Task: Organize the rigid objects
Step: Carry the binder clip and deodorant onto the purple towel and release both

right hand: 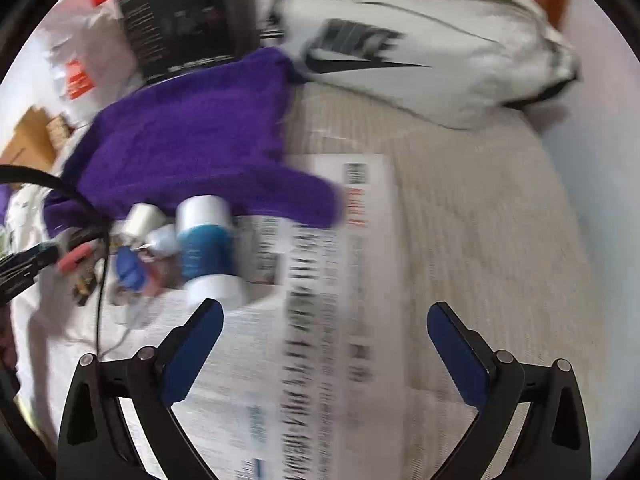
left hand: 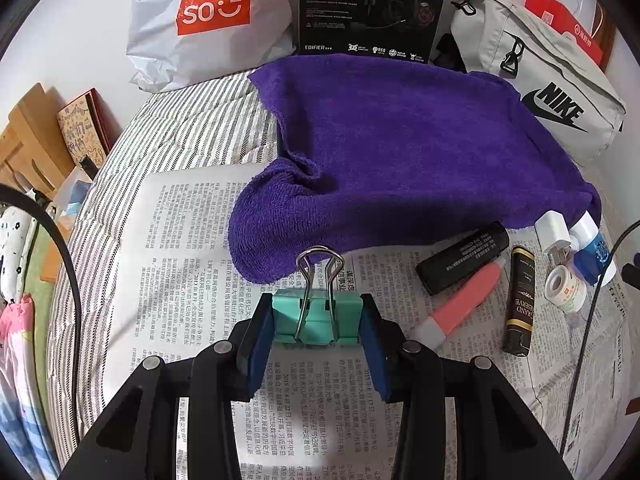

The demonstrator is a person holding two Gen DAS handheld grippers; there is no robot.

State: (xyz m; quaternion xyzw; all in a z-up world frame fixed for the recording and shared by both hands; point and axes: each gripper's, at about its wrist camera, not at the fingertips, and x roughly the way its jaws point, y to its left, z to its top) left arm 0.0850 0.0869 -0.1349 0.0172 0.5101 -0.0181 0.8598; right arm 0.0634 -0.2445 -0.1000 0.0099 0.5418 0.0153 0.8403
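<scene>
From the left wrist, the left gripper (left hand: pixel 316 320) clamps one mint-green metal binder clip (left hand: pixel 316 316) with silver wire handles, above the printed newspaper (left hand: pixel 180 240); five small items lie right (black tube (left hand: pixel 462 258), pink tube (left hand: pixel 460 306), dark lighter (left hand: pixel 520 300), tape roll (left hand: pixel 566 288), white plug (left hand: pixel 552 230)). From the right wrist, blurred, the right gripper (right hand: pixel 324 344) spreads wide, one blue-and-white bottle (right hand: pixel 210 248) near its left finger.

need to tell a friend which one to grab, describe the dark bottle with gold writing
Start at the purple towel on the newspaper. A row of small things lies below its right end, and the bottle lies there between the pink tube and the tape roll. It alone is dark brown with gold lettering.
</scene>
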